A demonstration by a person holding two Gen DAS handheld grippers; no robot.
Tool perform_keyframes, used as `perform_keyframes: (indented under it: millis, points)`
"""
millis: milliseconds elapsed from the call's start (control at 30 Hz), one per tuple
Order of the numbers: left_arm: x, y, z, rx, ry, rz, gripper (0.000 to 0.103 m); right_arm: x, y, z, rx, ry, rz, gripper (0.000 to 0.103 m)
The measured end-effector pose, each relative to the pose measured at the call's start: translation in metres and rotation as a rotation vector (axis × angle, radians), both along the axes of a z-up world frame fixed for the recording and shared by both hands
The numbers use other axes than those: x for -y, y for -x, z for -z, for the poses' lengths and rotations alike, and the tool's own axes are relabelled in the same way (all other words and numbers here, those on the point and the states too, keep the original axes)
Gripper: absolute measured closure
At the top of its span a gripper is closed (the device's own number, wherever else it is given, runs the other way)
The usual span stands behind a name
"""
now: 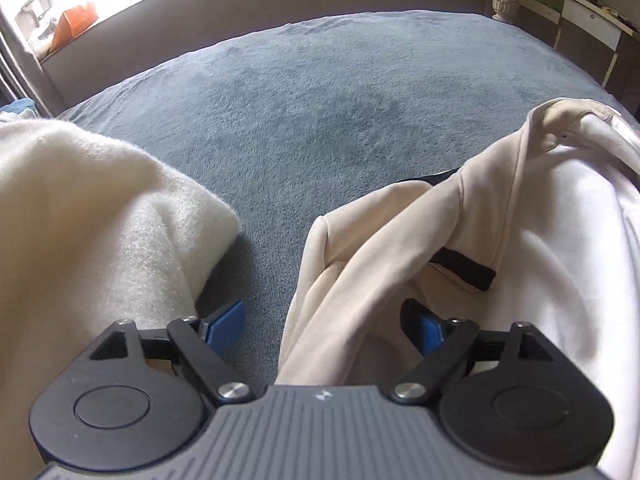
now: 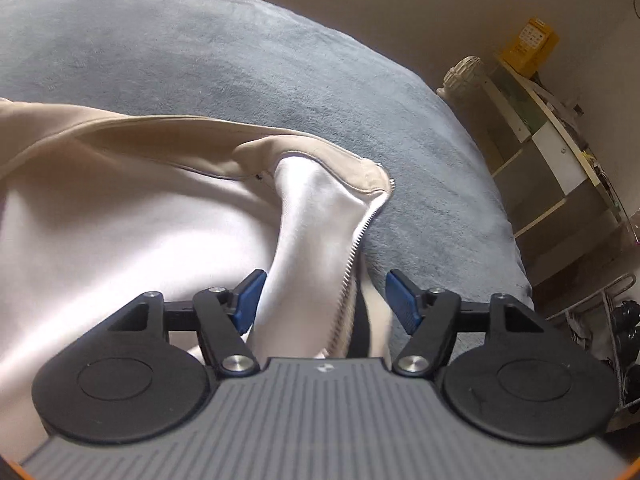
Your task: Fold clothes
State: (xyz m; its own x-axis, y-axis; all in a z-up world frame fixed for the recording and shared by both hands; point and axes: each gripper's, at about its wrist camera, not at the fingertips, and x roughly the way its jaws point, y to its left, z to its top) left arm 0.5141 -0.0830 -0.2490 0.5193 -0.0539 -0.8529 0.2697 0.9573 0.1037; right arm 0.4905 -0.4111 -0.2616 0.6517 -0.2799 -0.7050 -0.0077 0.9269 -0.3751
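A beige zip jacket with a white lining (image 1: 400,240) lies crumpled on the grey bed cover (image 1: 320,100). My left gripper (image 1: 328,324) is open, low over the bed, with a fold of the jacket between its blue pads (image 1: 226,322). A black trim piece (image 1: 464,268) shows on the jacket. In the right wrist view the jacket's zipper edge (image 2: 352,256) and white lining (image 2: 312,220) run between the open jaws of my right gripper (image 2: 326,300). Neither gripper is closed on the cloth.
A fluffy white garment (image 1: 100,220) lies at the left of the bed. A window sill with an orange bag (image 1: 76,24) is behind. A shelf unit (image 2: 552,152), a yellow box (image 2: 528,44) and a white ornament (image 2: 460,74) stand right of the bed.
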Motion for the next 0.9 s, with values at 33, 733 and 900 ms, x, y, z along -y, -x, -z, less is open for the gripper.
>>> perform_keyframes:
  millis: [33, 733, 900]
  points:
    - [-0.003, 0.005, -0.006, 0.000, 0.008, 0.005, 0.014, 0.008, 0.018, -0.014, 0.029, -0.058, 0.017, 0.028]
    - [0.082, 0.221, -0.011, -0.178, 0.149, 0.577, 0.016, 0.066, 0.239, 0.050, 0.017, -1.161, 0.497, 0.020]
    - [0.115, 0.262, 0.015, -0.092, 0.017, 0.744, 0.016, 0.042, 0.206, 0.087, -0.037, -1.285, 0.524, 0.055]
